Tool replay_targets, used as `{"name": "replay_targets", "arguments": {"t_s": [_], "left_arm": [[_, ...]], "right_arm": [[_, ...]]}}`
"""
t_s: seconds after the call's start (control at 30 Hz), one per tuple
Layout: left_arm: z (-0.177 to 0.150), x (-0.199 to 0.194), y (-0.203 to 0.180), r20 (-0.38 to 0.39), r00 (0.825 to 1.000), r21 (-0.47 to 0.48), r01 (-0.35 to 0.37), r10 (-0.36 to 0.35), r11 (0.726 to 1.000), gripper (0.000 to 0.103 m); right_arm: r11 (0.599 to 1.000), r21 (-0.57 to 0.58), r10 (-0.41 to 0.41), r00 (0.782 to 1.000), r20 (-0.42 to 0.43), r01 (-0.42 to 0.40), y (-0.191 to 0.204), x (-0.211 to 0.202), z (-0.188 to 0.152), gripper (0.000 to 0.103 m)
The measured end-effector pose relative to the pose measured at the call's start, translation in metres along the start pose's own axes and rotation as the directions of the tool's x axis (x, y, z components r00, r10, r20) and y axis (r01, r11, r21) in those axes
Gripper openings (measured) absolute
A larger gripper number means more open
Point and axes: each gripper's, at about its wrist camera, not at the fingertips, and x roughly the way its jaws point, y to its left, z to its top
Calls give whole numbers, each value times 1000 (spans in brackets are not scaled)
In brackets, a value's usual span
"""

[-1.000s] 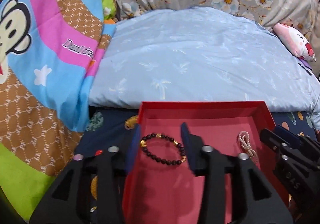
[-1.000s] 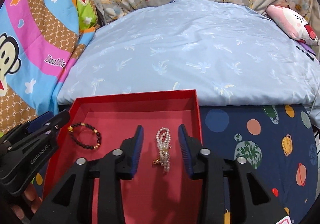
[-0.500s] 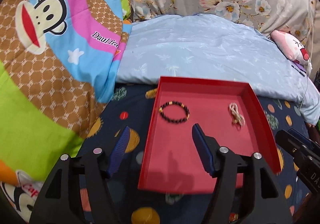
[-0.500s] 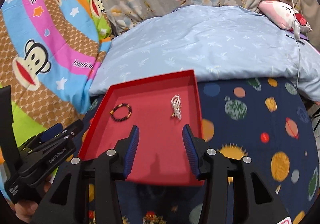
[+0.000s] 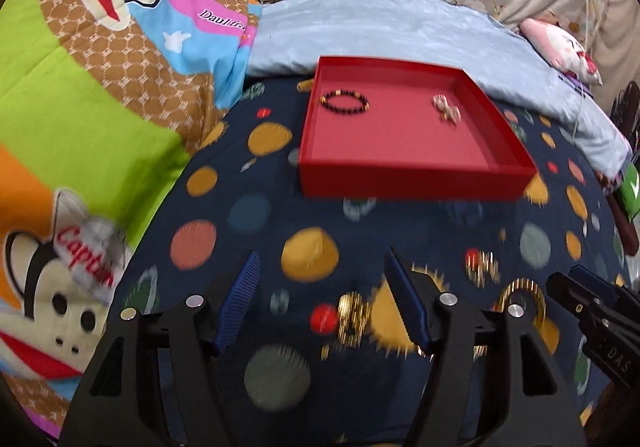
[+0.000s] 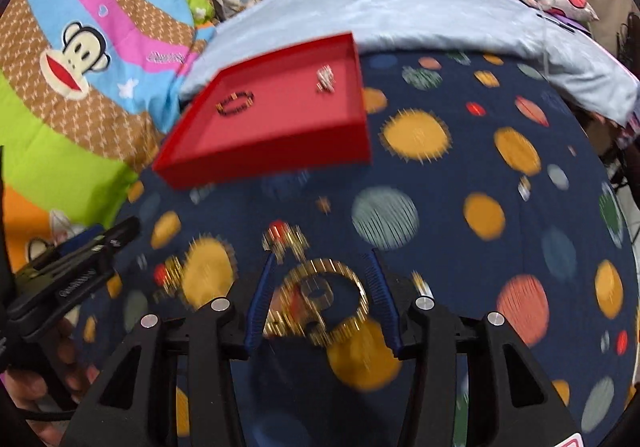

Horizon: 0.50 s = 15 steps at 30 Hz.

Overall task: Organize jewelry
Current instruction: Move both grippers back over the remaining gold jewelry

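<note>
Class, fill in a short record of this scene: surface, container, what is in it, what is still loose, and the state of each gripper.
surface: navy planet-print sheet
container: red tray, open-topped
in tray: black bead bracelet at its left; pearl bracelet at its right
loose on sheet: gold jewelry, blurred
left gripper: open, empty
right gripper: open, gold jewelry between its fingers, not gripped

Both grippers (image 5: 322, 297) (image 6: 322, 297) have pulled back from the red tray (image 5: 412, 177), jaws wider
</note>
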Motion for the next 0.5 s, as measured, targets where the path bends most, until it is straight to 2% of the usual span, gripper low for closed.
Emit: {"name": "replay_targets", "arguments": {"t_s": [0.13,0.33,0.5], "left_arm": [[-25,-9,2,-11,1000,16,3,-3,1000,63],[-50,-9,15,-58,998,-22,9,-10,1000,63],[-61,-4,24,-88,996,-41,-14,10,999,63]], "right_arm": [[999,-2,-33,999,-26,33,-6,-4,-25,46],[999,-7,-46,998,-48,46,-5,-6,-46,46],[997,-35,-64,997,-35,63,3,-3,-47,56]]}}
